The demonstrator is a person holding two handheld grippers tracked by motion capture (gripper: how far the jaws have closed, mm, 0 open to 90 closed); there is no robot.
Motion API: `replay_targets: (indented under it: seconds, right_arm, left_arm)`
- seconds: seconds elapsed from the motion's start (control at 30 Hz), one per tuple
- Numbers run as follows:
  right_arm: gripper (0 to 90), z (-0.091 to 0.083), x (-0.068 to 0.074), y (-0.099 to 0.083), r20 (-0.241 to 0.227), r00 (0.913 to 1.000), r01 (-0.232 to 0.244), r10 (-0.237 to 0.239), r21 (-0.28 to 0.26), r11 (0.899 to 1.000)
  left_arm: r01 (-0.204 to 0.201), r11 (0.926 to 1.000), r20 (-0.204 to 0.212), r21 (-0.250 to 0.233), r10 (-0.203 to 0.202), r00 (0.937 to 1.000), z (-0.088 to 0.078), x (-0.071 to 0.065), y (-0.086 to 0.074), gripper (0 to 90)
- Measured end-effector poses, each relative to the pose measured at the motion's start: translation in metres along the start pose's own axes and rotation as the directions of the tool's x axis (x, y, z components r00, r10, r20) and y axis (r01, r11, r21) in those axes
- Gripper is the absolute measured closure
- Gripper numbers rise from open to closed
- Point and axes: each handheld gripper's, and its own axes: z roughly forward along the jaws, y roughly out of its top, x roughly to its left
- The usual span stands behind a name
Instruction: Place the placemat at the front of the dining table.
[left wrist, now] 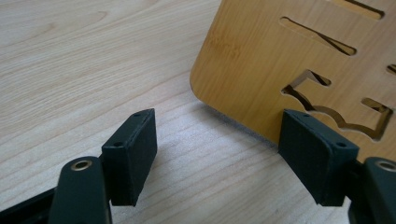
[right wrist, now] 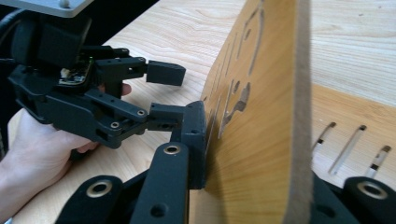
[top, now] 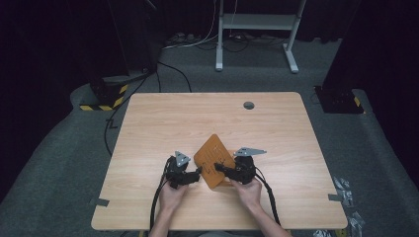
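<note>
A thin wooden board (top: 213,159) with slots and shapes cut through it stands tilted on the table (top: 276,123), near the person's edge and about midway between left and right. In the right gripper view the board (right wrist: 261,140) is seen edge-on, upright between that gripper's two black jaws, which press on its two faces. The right gripper (top: 223,170) holds the board by its near right side, with the person's right hand (top: 247,190) behind it. The left gripper (top: 196,173) sits just left of the board, held by the left hand (top: 172,192). Its jaws stand wide apart; one pad (left wrist: 317,154) is against the board's lower edge (left wrist: 261,70), the other pad (left wrist: 133,156) over bare table (left wrist: 70,70).
</note>
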Motion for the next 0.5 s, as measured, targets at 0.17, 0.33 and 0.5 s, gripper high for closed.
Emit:
replay_targets:
  seconds: [0.17,0.33,0.5]
  right_arm:
    - [81.8,-0.0023,0.0023,0.0017,-0.012,0.9999,0.008,-0.008,-0.007,1.000]
    - [84.6,-0.0052,0.0017,0.0035,-0.043,0.9991,-0.002,0.002,-0.010,1.000]
    - [86.2,-0.0081,0.0044,0.0051,-0.041,0.9991,0.014,-0.014,-0.012,1.000]
  left_arm:
    - [0.016,0.9997,0.002,-0.020,-0.016,0.9999,-0.0021,0.0018,-0.0005,27.7]
    - [0.046,0.9979,0.004,-0.045,-0.046,0.9989,-0.0054,0.0052,-0.0011,27.8]
    - [0.048,0.9968,0.007,-0.064,-0.047,0.9989,-0.0078,0.0077,-0.0017,27.8]
